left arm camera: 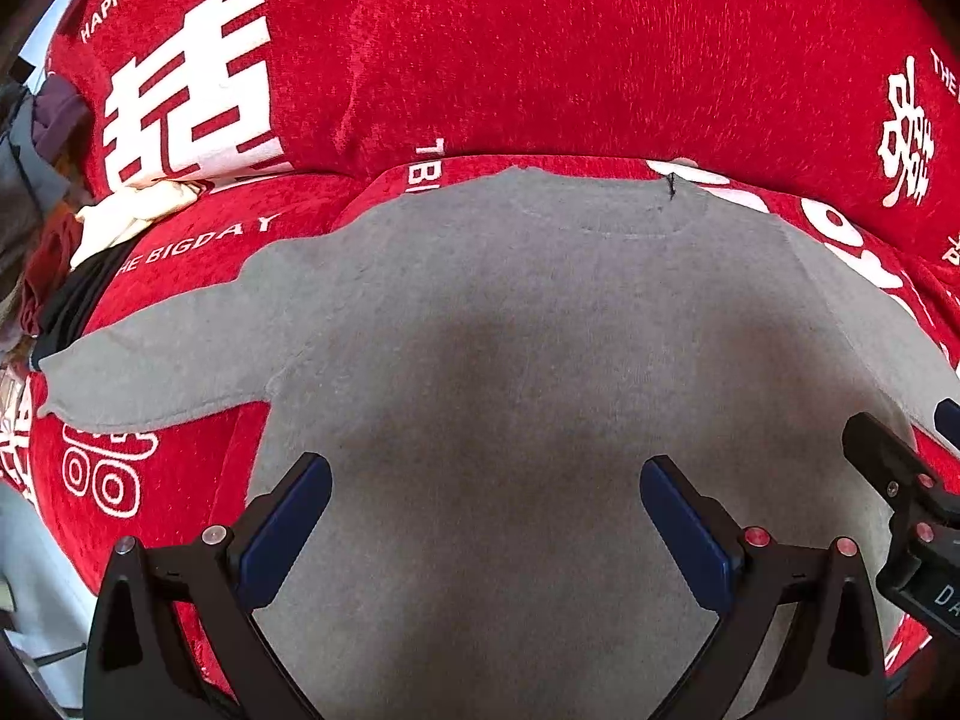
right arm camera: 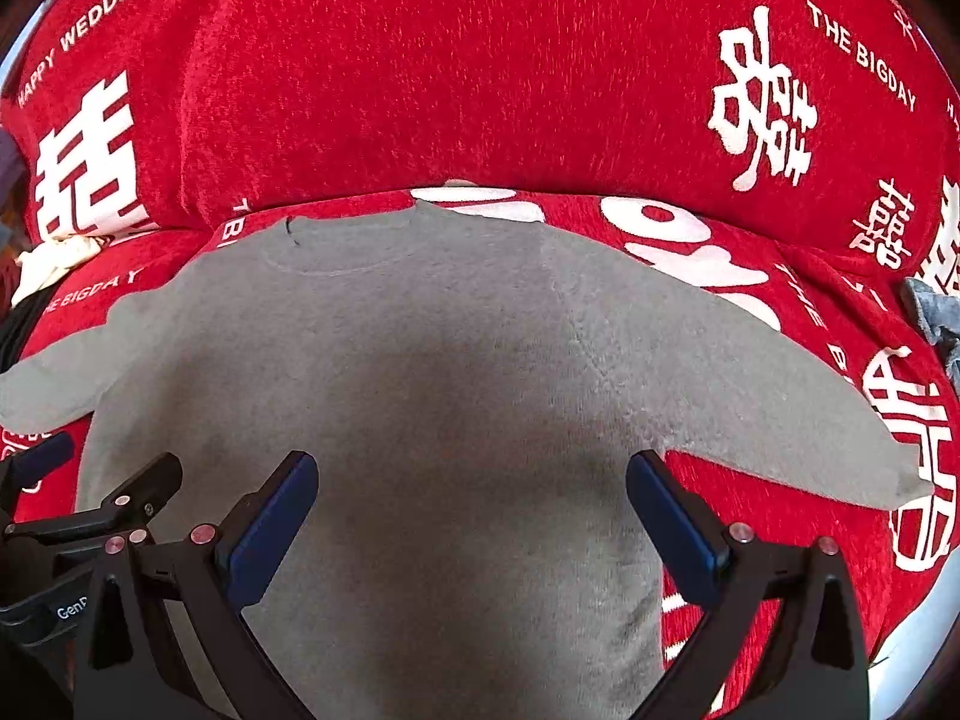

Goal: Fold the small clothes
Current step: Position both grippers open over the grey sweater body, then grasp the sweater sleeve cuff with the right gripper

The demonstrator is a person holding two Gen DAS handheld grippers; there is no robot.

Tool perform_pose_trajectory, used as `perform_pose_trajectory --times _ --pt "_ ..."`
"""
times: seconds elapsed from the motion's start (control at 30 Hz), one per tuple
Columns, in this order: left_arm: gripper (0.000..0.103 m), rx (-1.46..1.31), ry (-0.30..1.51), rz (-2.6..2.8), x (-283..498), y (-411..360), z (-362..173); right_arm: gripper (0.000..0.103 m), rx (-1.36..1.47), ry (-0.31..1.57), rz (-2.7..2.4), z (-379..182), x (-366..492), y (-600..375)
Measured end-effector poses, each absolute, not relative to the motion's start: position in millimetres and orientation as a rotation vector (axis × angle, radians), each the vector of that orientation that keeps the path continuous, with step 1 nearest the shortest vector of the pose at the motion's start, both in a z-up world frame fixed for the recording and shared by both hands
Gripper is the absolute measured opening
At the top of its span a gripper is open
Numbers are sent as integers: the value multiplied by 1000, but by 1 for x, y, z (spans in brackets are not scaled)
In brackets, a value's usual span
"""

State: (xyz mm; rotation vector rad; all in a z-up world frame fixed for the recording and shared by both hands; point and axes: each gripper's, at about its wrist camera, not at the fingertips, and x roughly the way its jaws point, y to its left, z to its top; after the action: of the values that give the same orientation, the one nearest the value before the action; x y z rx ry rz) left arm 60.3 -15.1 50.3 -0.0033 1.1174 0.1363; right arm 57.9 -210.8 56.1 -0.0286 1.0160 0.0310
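Note:
A small grey long-sleeved sweater (left arm camera: 510, 330) lies flat on a red sofa seat, neck towards the backrest, both sleeves spread out to the sides. It also shows in the right wrist view (right arm camera: 420, 372). My left gripper (left arm camera: 486, 510) is open and empty, above the sweater's lower body, left of centre. My right gripper (right arm camera: 471, 510) is open and empty, above the lower body near the right sleeve (right arm camera: 780, 408). Each gripper shows at the edge of the other's view, the right one (left arm camera: 900, 480) and the left one (right arm camera: 90, 510).
The red sofa cover (left arm camera: 540, 60) has white characters and lettering, and its backrest rises behind the sweater. A pile of other clothes (left arm camera: 90, 228) lies at the left end of the seat. A blue-grey cloth (right arm camera: 936, 312) lies at the right.

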Motion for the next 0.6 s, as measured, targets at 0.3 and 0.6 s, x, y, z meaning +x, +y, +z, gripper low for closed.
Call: perform_pose_trajectory --times 0.3,0.6 --pt "103 11 1140 130 77 -24 41 102 -22 1031 23 49 75 -215" --pt "103 34 1159 134 98 -34 29 102 7 1053 4 37 92 -228"
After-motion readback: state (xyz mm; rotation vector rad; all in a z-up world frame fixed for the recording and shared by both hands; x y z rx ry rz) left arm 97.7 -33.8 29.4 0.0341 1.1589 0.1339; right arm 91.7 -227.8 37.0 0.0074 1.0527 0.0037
